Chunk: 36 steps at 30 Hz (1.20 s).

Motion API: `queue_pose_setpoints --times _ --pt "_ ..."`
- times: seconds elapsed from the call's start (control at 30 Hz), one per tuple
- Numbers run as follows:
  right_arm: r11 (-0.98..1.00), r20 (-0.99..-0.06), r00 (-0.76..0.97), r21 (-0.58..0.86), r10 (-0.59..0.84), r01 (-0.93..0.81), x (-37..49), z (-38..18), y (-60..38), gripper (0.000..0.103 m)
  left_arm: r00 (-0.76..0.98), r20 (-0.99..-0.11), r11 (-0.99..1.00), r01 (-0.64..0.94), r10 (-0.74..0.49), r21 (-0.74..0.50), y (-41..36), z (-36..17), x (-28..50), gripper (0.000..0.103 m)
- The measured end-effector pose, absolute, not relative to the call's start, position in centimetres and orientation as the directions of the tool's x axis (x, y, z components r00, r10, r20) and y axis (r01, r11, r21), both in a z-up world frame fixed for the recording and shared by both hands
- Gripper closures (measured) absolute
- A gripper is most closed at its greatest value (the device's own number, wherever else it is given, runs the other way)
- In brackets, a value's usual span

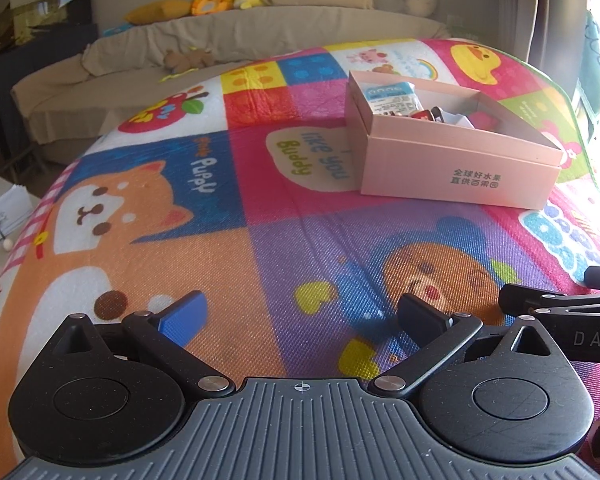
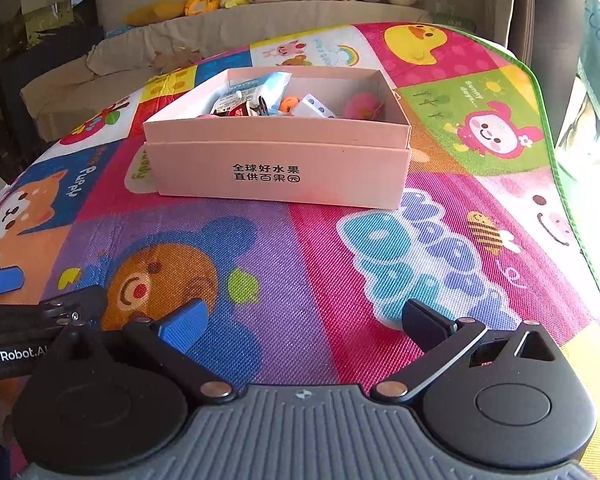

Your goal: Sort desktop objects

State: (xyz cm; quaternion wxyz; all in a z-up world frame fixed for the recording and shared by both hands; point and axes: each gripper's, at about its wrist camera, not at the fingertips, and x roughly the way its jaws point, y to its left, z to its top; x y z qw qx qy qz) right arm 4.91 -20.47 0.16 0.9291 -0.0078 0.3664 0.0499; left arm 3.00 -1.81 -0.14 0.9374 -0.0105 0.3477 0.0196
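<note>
A pink cardboard box (image 2: 278, 168) printed with black Chinese characters holds small toys on a colourful cartoon play mat (image 2: 320, 264) reading "Puppy"; left hand-held gripper (image 1: 302, 316) and right hand-held gripper (image 2: 304, 318) hover spread, empty.

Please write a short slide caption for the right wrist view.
Open right gripper facing a pink box of small items on a cartoon play mat.

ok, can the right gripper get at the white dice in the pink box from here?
Probably yes. The right gripper is open and empty, only bare mat lies between it and the pink box, and the white dice sits uncovered near the box's open top.
</note>
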Motion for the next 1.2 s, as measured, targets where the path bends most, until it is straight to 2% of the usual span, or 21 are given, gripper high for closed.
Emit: queue_pose_setpoints --times 0.7,1.2 --pt "0.996 -0.681 0.728 0.020 0.080 -0.092 4.9 0.2 -20.4 0.000 0.752 -0.659 1.000 -0.027 0.016 -0.006 -1.6 -0.1 3.6 0.000" --pt "0.998 -0.643 0.764 0.010 0.050 -0.056 4.2 -0.3 -20.0 0.000 0.749 -0.662 1.000 0.005 0.000 0.005 -0.9 -0.1 4.6 0.000"
